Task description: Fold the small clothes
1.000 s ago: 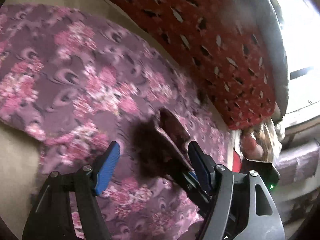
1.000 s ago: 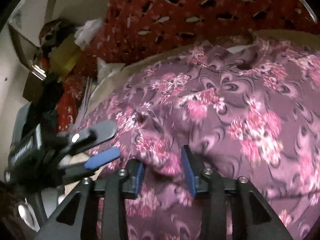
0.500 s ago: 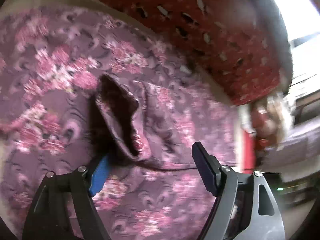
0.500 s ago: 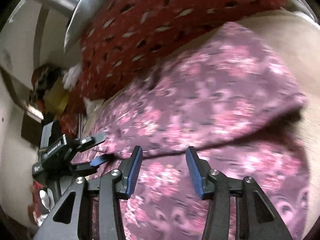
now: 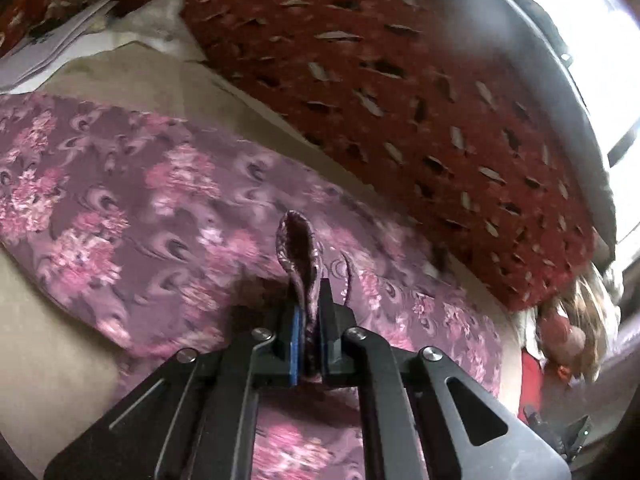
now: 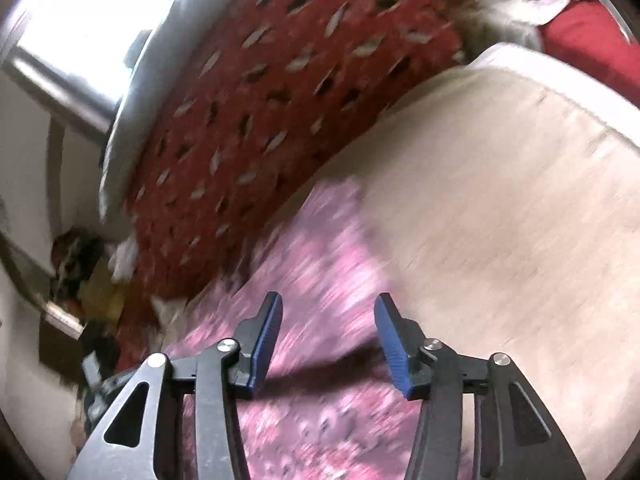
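A purple garment with pink flowers (image 5: 132,200) lies spread on a beige cushion (image 5: 52,364). My left gripper (image 5: 309,320) is shut on a pinched fold of the garment (image 5: 298,252), which sticks up between the blue pads. In the right wrist view the garment (image 6: 320,264) is blurred, with its edge running along the beige cushion (image 6: 500,208). My right gripper (image 6: 328,340) is open and empty just above the garment near that edge.
A red patterned cushion (image 5: 400,92) stands behind the garment; it also shows in the right wrist view (image 6: 256,112). Papers (image 5: 52,44) lie at the far left. Clutter (image 6: 88,280) sits at the left, and a red item (image 6: 588,40) at the top right.
My left gripper was open around a raised fold and has now shut on it. My right gripper stayed open and swung right toward the garment's edge.
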